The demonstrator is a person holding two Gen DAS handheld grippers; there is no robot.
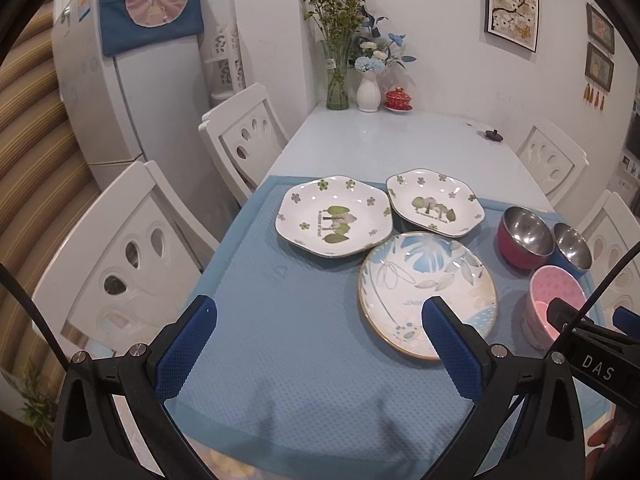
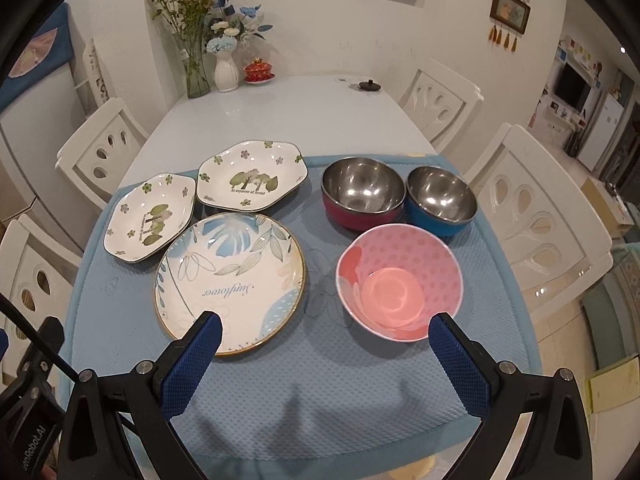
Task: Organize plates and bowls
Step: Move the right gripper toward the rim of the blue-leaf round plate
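On a blue mat [image 2: 312, 380] lie two white hexagonal plates with tree prints [image 2: 150, 218] [image 2: 252, 176], a round leaf-pattern plate [image 2: 230, 280], a pink bowl [image 2: 400, 284], a steel bowl with red outside [image 2: 362, 192] and one with blue outside [image 2: 440, 200]. My right gripper [image 2: 324, 340] is open and empty, above the mat's near part, between the round plate and the pink bowl. My left gripper [image 1: 320, 320] is open and empty, left of the round plate [image 1: 428, 280]; the hexagonal plates [image 1: 334, 216] [image 1: 436, 202] and pink bowl [image 1: 554, 300] lie beyond.
The white table [image 2: 280, 108] has two flower vases [image 2: 226, 68], a red lidded cup [image 2: 258, 70] and a small black lid [image 2: 368, 85] at the far end. White chairs [image 2: 536, 216] stand on both sides. A fridge [image 1: 108, 92] stands at the left.
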